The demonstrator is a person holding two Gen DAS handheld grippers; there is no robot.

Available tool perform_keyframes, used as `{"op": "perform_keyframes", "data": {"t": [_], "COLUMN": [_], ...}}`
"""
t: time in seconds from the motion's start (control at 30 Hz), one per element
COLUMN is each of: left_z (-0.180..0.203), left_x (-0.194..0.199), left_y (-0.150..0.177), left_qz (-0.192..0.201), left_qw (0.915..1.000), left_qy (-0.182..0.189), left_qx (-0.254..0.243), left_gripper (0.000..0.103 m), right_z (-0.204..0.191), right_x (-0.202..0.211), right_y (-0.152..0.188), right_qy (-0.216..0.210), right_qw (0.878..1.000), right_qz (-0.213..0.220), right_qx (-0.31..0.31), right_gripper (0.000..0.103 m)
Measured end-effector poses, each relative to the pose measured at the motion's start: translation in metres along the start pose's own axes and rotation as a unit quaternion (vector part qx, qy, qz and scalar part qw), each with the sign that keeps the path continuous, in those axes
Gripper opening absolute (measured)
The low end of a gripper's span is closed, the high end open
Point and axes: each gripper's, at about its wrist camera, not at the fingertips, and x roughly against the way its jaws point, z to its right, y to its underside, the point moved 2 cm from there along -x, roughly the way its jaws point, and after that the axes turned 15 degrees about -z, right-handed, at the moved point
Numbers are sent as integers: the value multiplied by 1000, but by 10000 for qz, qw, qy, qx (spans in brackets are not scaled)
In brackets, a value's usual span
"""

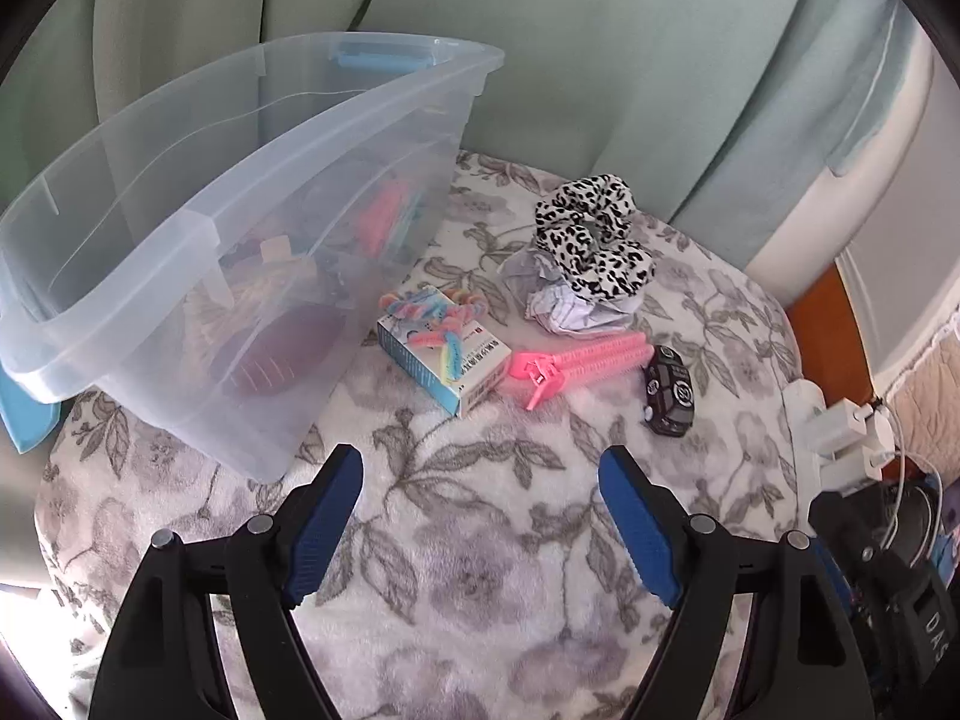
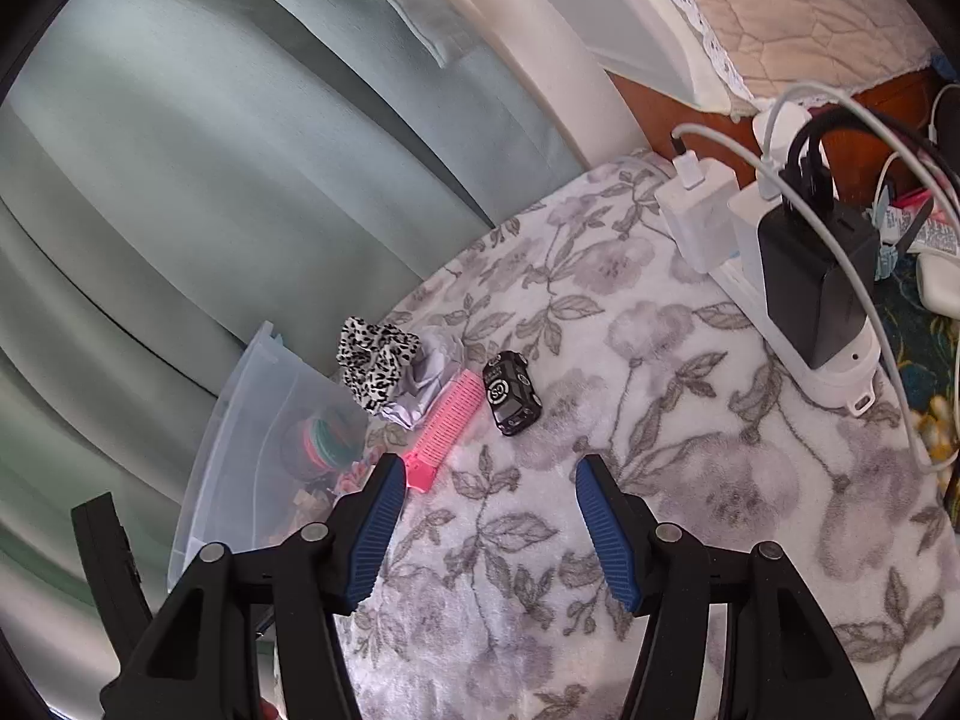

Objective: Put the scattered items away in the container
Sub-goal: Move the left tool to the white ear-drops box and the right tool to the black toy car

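Observation:
A clear plastic bin [image 1: 180, 252] stands at the left with several small items inside; it also shows in the right wrist view [image 2: 240, 456]. On the floral blanket beside it lie a small box [image 1: 444, 369] with rainbow hair ties [image 1: 438, 324] on top, a pink comb [image 1: 582, 363], a black toy car [image 1: 669, 390], a leopard scrunchie [image 1: 591, 240] and crumpled white cloth [image 1: 570, 306]. The right wrist view shows the comb [image 2: 450, 426], car [image 2: 510, 393] and scrunchie [image 2: 375, 363]. My left gripper [image 1: 480, 468] is open and empty, short of the box. My right gripper [image 2: 486, 474] is open and empty, short of the car.
A white power strip [image 2: 798, 324] with chargers and cables sits at the blanket's right edge, also in the left wrist view [image 1: 840, 432]. Green curtains [image 1: 540, 60] hang behind. A blue lid [image 1: 27, 420] lies under the bin's left side.

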Motion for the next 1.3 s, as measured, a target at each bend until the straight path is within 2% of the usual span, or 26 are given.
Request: {"op": "perform_keyframes", "data": {"t": [0.07,0.13,0.2,0.23,0.37,0.43,0.5,0.6,0.73,0.87,1.1,1.3], "left_z": [1,4,4,2,-2,-2,-3,-6,-7,-11,-14,-12], "left_x": [-5,-11,-18,-23,-48,-57,-65,-71,-81,-85,-79,-66], "left_y": [-5,-11,-18,-22,-31,-36,-44,-53,-64,-69,-63,-39], "left_qz": [109,231,276,226,-78,-154,-210,-175,-186,-66,-32,-186], "left_qw": [9999,9994,9990,9992,9992,9993,9984,9965,9948,9924,9954,9995], "left_qy": [-30,-210,-322,-316,-341,-193,-267,-224,-301,-516,-310,-158], "left_qx": [3,-121,-137,-69,168,294,455,782,959,1113,906,193], "left_gripper": [79,77,67,66,66,66,66,66,66,66,59,54], "right_z": [7,11,15,17,21,21,22,26,25,23,22,16], "right_x": [-12,-24,-36,-42,-59,-64,-71,-76,-78,-81,-80,-86], "right_y": [0,1,2,2,4,5,5,3,0,-3,-4,-11], "right_qy": [23,12,-7,-12,23,45,121,116,144,177,172,172], "right_qw": [9999,9997,9993,9990,9981,9976,9969,9966,9964,9962,9963,9962], "right_qz": [-123,-259,-373,-433,-615,-690,-771,-818,-828,-840,-833,-833], "right_qx": [-19,-20,-35,-54,-76,-20,5,-7,75,121,153,208], "right_gripper": [62,62,62,62,62,62,62,63,63,63,63,64]}}
